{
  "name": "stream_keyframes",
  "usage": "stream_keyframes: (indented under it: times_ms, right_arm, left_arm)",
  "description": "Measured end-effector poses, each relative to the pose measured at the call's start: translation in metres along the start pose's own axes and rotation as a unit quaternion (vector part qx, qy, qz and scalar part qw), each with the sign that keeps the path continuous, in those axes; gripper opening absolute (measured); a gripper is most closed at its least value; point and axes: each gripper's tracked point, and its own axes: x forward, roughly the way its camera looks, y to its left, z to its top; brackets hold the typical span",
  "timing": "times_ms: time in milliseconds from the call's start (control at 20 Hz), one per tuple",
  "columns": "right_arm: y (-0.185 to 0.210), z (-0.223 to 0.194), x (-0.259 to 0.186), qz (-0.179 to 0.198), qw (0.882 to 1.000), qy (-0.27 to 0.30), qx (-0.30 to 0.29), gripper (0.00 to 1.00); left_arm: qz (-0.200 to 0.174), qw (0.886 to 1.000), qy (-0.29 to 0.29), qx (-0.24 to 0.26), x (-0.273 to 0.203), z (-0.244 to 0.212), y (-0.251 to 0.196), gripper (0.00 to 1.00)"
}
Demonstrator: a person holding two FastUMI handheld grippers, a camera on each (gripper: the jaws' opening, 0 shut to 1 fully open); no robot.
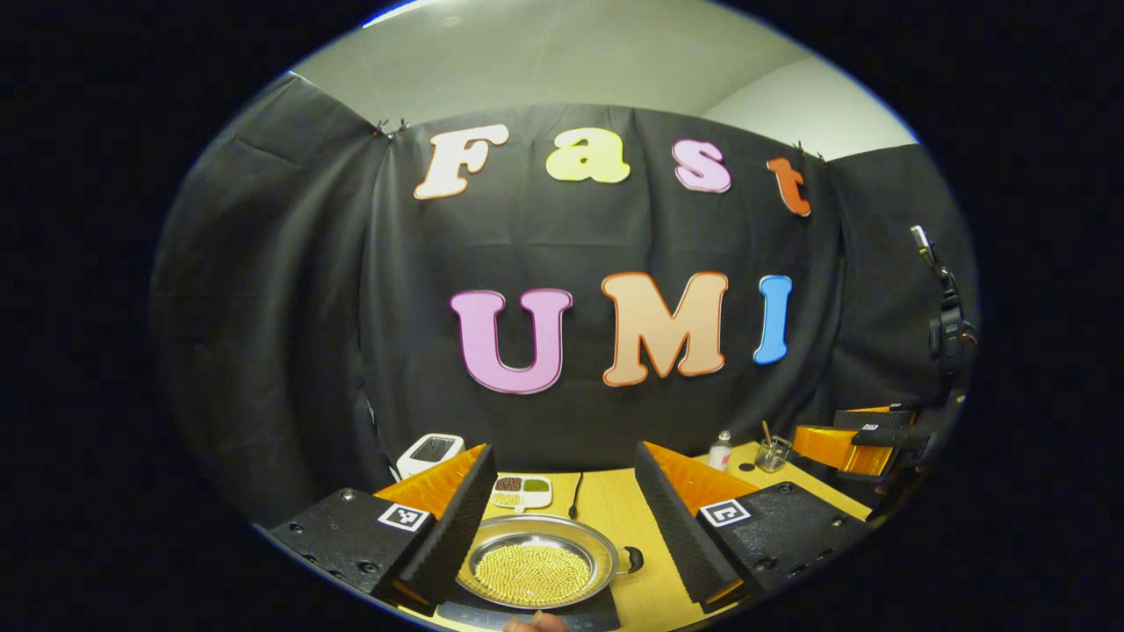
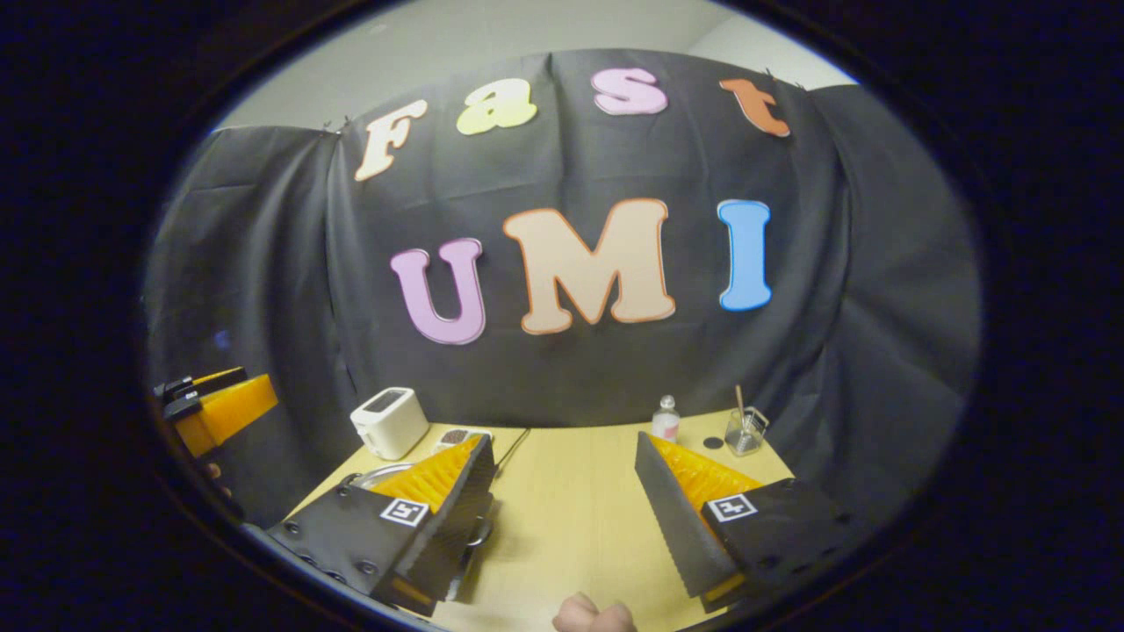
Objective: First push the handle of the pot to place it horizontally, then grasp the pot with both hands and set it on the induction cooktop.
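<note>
Pot [image 1: 537, 562], full of yellow beans, sits on the black cooktop [image 1: 527, 616] between the left tongs [image 1: 562, 527], whose fingers stand apart. From the right gripper view, one toaster [image 2: 389, 421], one bottle [image 2: 666, 420] and one glass jar [image 2: 745, 432] stand on the surface [image 2: 571, 491]; the right tongs [image 2: 562, 518] gape too, holding nothing.

Booth wall: black cloth [image 1: 290, 290], hung in folds, clipped at top edge, wraps round back and both sides. Above cloth: pale plain wall/ceiling [image 1: 562, 61], evenly lit; light source not visible. Furniture: light wooden table [image 2: 571, 509] butted against cloth at rear. On table by back wall: white toaster [image 2: 389, 422] at left, sectioned dish of grains [image 1: 522, 491], small clear bottle [image 2: 666, 419], glass cup w/ stick [image 2: 745, 432] at right. Black cable [image 1: 575, 496] lies on tabletop. Dark stand w/ mounted device [image 1: 944, 325] at right, against cloth.
</note>
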Motion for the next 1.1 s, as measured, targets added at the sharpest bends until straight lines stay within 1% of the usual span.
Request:
stream_keyframes:
  times_ms: [50,150,200,250,300,350,450,500,600,750,900,1000,1100]
  right_arm:
    - [0.004,0.006,-0.013,-0.003,1.000,-0.011,-0.002,0.93]
    - [0.014,0.018,-0.044,-0.003,0.999,-0.035,-0.017,0.93]
    - [0.014,0.024,-0.062,-0.010,0.998,-0.048,-0.033,0.93]
    - [0.014,0.026,-0.079,-0.014,0.997,-0.059,-0.047,0.93]
    - [0.017,0.024,-0.092,-0.012,0.996,-0.063,-0.059,0.93]
    - [0.021,0.018,-0.101,-0.008,0.996,-0.062,-0.069,0.93]
    - [0.024,0.016,-0.114,-0.011,0.995,-0.065,-0.072,0.94]
    - [0.029,0.018,-0.118,-0.006,0.995,-0.071,-0.065,0.94]
    - [0.041,0.024,-0.126,0.005,0.996,-0.078,-0.053,0.94]
    - [0.041,0.034,-0.132,0.014,0.994,-0.098,-0.052,0.94]
    - [0.032,0.039,-0.144,0.022,0.994,-0.101,-0.042,0.94]
    - [0.009,0.046,-0.150,0.017,0.993,-0.110,-0.041,0.94]
    - [-0.021,0.049,-0.158,0.007,0.993,-0.110,-0.035,0.94]
  left_arm:
    - [-0.002,1.000,-0.003,0.004,-0.012,0.002,0.001,0.96]
    - [-0.007,1.000,-0.014,0.006,-0.033,0.005,0.003,0.97]
    - [-0.008,1.000,-0.017,0.003,-0.041,0.005,0.001,0.98]
    - [-0.011,1.000,-0.015,-0.002,-0.049,0.002,0.000,0.94]
    - [-0.013,1.000,-0.016,-0.008,-0.057,0.003,-0.001,0.98]
    - [-0.010,1.000,-0.020,-0.015,-0.063,0.006,-0.001,0.96]
    - [-0.008,0.999,-0.023,-0.024,-0.076,0.009,0.000,0.98]
    - [-0.009,0.999,-0.026,-0.024,-0.082,0.012,0.000,0.96]
    - [-0.002,1.000,-0.028,-0.011,-0.089,0.015,0.006,0.97]
    - [0.008,0.999,-0.043,0.004,-0.097,0.031,0.007,0.97]
    - [0.013,0.998,-0.059,0.011,-0.102,0.046,-0.004,0.97]
    - [0.009,0.998,-0.059,0.013,-0.103,0.049,-0.023,0.96]
    - [0.001,0.998,-0.057,0.015,-0.103,0.051,-0.047,0.97]
